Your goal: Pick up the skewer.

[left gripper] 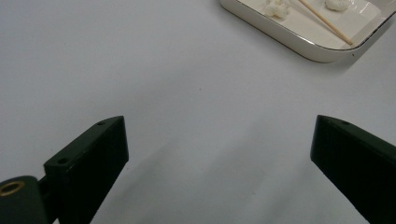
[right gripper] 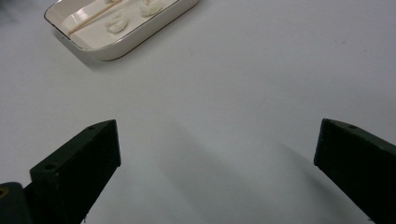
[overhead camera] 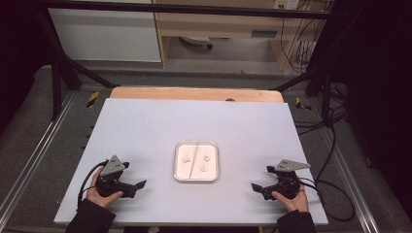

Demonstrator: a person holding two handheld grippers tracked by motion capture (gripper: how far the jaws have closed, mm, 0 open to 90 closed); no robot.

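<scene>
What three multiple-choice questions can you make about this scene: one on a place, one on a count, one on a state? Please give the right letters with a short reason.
1. Where is the white tray?
A. Between the two grippers, near the table's middle
B. At the table's far left corner
C. On the floor

2. How many white pieces lie in the tray?
A. One
B. Three
C. Six

3. How do the jaws of the left gripper and the right gripper stand?
A. Both shut on the thin wooden stick
B. One shut, one open
C. Both open and holding nothing

Answers: 1 A, the high view shows the tray between the hands. 2 B, one piece lies left of the stick and two right. 3 C, both gripper views show jaws wide apart over the bare table.
</scene>
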